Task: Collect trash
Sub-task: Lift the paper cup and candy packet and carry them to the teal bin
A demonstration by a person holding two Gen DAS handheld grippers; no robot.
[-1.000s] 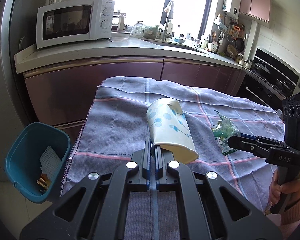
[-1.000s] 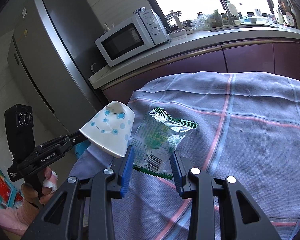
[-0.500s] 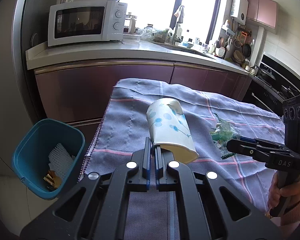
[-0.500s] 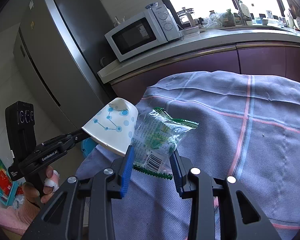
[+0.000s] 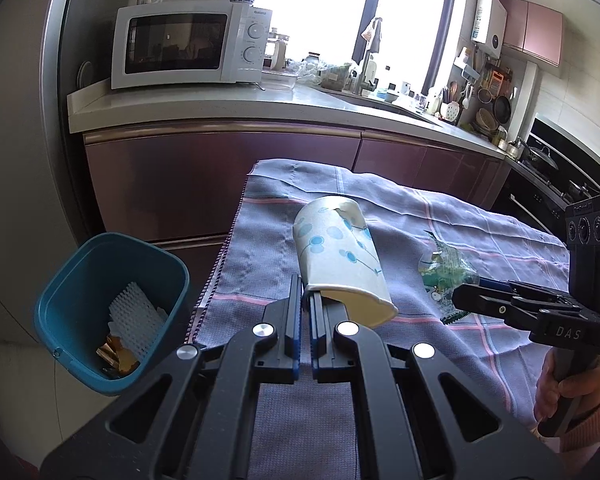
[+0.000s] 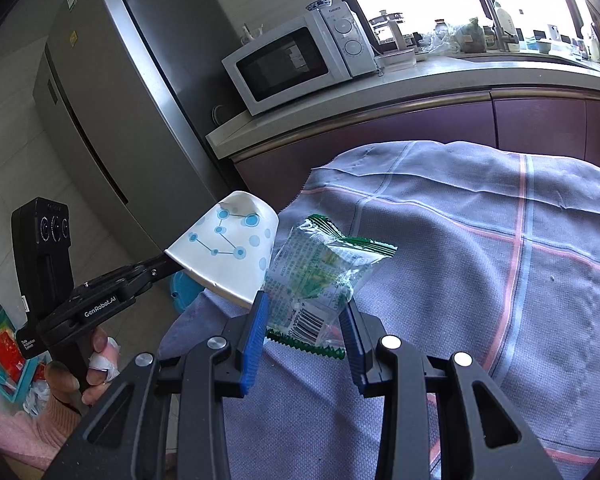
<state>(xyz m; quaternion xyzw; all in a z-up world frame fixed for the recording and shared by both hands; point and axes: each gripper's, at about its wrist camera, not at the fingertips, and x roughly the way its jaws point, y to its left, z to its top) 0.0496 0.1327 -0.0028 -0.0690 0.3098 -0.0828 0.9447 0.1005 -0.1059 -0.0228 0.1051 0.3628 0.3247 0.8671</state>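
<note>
My left gripper [image 5: 305,303] is shut on the rim of a white paper cup [image 5: 338,258] with blue dots and holds it above the table's left part; the cup also shows in the right wrist view [image 6: 228,254]. My right gripper [image 6: 305,307] is shut on a clear and green snack wrapper [image 6: 320,276] and holds it over the cloth; the wrapper also shows in the left wrist view [image 5: 446,274]. A teal bin [image 5: 80,276] with paper and scraps inside stands on the floor left of the table.
A blue-grey checked cloth [image 5: 380,420] covers the table. Behind stand purple cabinets [image 5: 220,184] with a counter and a microwave [image 5: 188,44]. A steel fridge [image 6: 112,100] stands at the left. Packets lie on the floor [image 6: 8,344].
Both grippers have moved left with their loads, toward the table's left edge. The bin has come nearer in the left wrist view.
</note>
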